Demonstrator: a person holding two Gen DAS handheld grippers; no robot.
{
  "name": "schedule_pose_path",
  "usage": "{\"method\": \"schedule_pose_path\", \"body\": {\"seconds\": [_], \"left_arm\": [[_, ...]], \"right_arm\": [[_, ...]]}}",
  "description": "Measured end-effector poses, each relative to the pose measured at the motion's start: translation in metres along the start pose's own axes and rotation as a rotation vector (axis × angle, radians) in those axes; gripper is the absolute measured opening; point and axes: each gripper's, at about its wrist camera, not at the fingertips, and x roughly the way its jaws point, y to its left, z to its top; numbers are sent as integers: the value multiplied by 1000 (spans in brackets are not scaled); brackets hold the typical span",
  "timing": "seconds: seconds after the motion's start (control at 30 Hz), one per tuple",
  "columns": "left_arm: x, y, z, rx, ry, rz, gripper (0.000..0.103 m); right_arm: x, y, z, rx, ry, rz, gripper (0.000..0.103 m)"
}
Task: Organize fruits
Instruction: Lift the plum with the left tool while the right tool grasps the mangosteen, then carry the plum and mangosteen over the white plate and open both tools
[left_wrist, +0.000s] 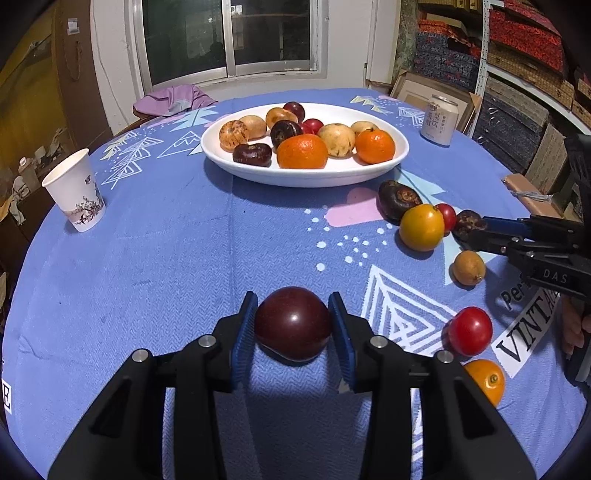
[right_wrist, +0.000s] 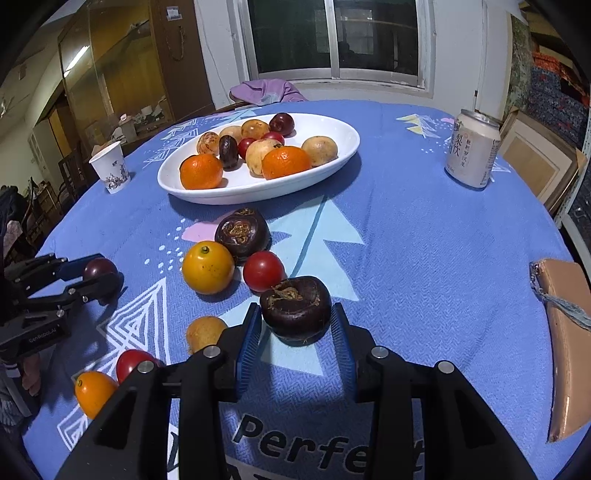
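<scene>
A glossy dark red plum (left_wrist: 293, 324), round and smooth, sits on the blue woven surface (left_wrist: 166, 258), clamped between the pads of the left tool (left_wrist: 293, 325). The right tool (right_wrist: 297, 325) grips a wrinkled, dark brown water chestnut (right_wrist: 295, 308). Farther away, a white oval plate (left_wrist: 306, 175) holds more fruit.

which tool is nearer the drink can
Right. The right tool, gripping a dark water chestnut, is on the can's side; the left tool, holding a plum, sits farther across.
</scene>
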Motion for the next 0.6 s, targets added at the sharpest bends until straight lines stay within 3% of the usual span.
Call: {"method": "schedule_pose_path", "body": {"seconds": [0.13, 0.4, 0.6], "left_arm": [[5, 4, -1, -22, 22, 0, 43], [5, 4, -1, -26, 27, -5, 39], [-10, 9, 5, -47, -33, -21, 39]], "right_arm": [[5, 4, 1, -17, 16, -7, 43], [-1, 4, 1, -10, -20, 18, 42], [-13, -9, 3, 51, -63, 44, 42]]}}
